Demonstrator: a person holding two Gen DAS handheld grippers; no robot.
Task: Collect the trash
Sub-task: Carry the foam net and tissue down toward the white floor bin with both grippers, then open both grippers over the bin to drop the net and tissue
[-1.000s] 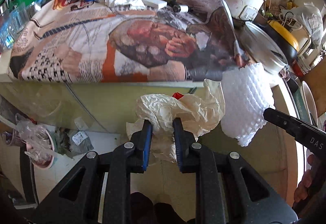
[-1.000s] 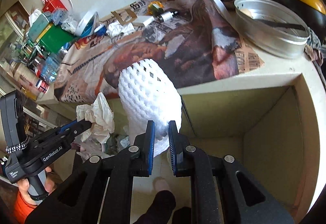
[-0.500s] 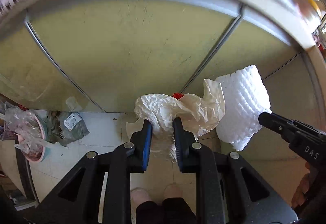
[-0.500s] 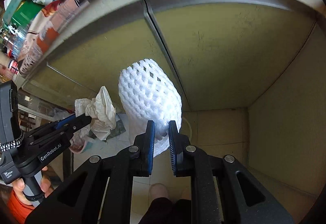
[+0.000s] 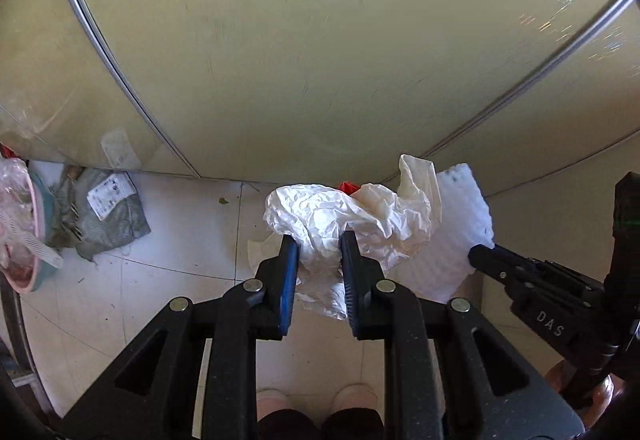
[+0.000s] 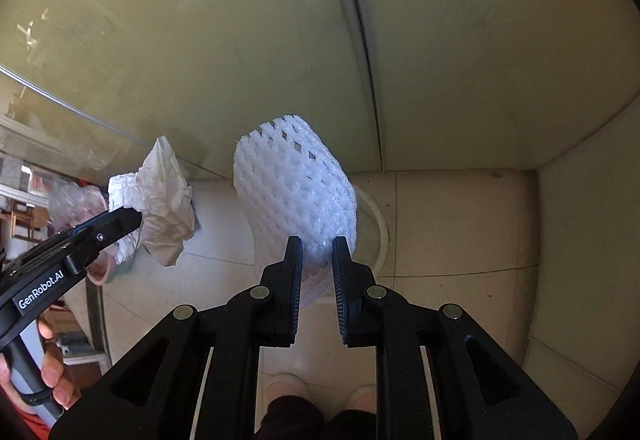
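Both grippers point steeply down at the tiled floor [image 5: 168,280], in front of the pale yellow-green cabinet doors [image 5: 320,59].

The white foam net sleeve [image 6: 296,191] stands up out of the right gripper [image 6: 313,264], its long axis running from the fingertips away toward the cabinet, with the ragged open end farthest out and leaning slightly left. The right jaws are nearly shut, pinching the near end of the sleeve between the pads; the foam bulges out on both sides above them.

The left gripper [image 5: 319,260] clamps the crumpled white paper wad [image 5: 344,215], jaws narrowly parted with the paper squeezed between the blue-edged pads. The wad has no clear long axis; one loose flap pokes up on its right, a scrap of red shows at its far edge, and a tail hangs below the fingers.

The two bundles sit just beside each other in the air, paper left, foam right. On the floor far left lies a grey packet [image 5: 108,211] beside a pink basin [image 5: 24,240] holding plastic scraps. The person's feet [image 6: 288,388] show below.
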